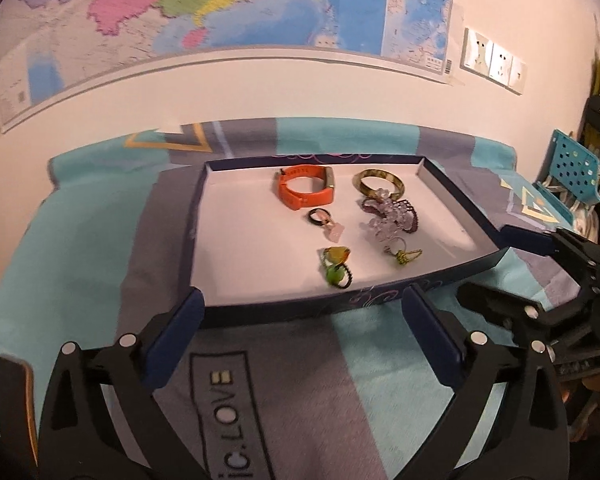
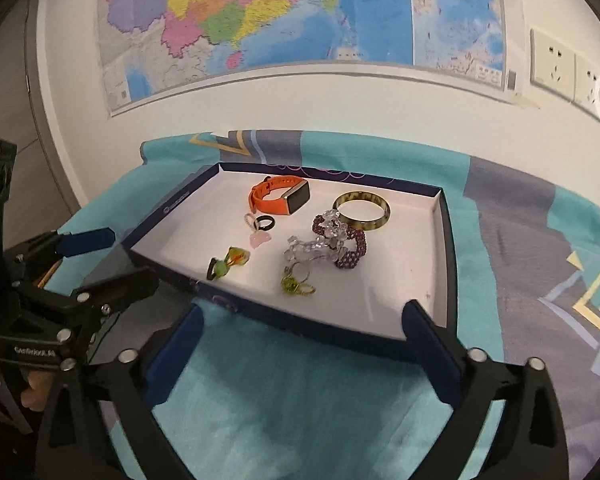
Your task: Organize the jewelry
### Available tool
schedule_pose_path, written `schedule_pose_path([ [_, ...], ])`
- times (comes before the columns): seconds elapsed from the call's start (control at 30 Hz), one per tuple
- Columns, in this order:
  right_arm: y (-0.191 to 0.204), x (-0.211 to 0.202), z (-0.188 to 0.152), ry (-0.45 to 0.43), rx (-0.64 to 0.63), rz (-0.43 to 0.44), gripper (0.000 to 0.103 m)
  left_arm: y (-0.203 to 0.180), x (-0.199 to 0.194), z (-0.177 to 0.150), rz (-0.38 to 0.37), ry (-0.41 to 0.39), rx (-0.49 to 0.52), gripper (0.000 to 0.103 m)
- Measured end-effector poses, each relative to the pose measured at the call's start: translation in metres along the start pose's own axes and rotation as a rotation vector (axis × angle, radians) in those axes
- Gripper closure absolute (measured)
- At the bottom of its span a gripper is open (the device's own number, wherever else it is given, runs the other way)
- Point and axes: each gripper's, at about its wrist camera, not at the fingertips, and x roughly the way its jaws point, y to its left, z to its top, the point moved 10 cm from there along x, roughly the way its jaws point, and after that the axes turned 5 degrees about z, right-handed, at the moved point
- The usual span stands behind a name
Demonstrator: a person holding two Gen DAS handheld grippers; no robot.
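From your left wrist camera, your left gripper [image 1: 302,312] stands spread wide with nothing between its blue pads; both fingertips sit just short of the near wall of the shallow box lid [image 1: 380,296], over the teal and grey cloth [image 1: 100,240] that covers the surface. The jewelry lies inside the lid on its white floor: an orange watch [image 1: 306,190] toward the back, a yellowish bangle [image 1: 380,182] to its right, a small black ring with a pink charm [image 1: 324,220] in front of the watch, a clear and purple beaded bracelet cluster [image 1: 392,216] below the bangle, a green and amber ring [image 1: 334,266] near the front wall, and a small yellow-green ring [image 1: 404,254] beside it. Your right gripper [image 1: 500,264] shows at the right edge, its jaws also apart and empty. A map [image 1: 220,12] hangs on the wall behind.

From your right wrist camera, your right gripper [image 2: 302,316] is likewise fully spread, holding nothing, its tips at the lid's near wall [image 2: 340,324]. The same pieces rest inside: watch [image 2: 280,198], bangle [image 2: 362,210], bead cluster [image 2: 332,246], black ring [image 2: 266,222], green and amber ring [image 2: 228,262], yellow-green ring [image 2: 296,282]. Your left gripper [image 2: 112,256] appears at the left, open, one blue pad beside the lid's left corner.
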Motion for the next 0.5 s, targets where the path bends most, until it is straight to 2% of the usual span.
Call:
schedule_pose_path([
  [0.13, 0.004, -0.007, -0.007, -0.01, 0.002, -0.017, 0.007, 0.003, -0.009, -0.006, 0.035, -0.01, 0.001, 0.006],
  [0.5, 0.007, -0.017, -0.018, -0.013, 0.03, -0.029, 0.007, 0.008, -0.018, -0.018, 0.075, 0.004, -0.03, 0.006],
])
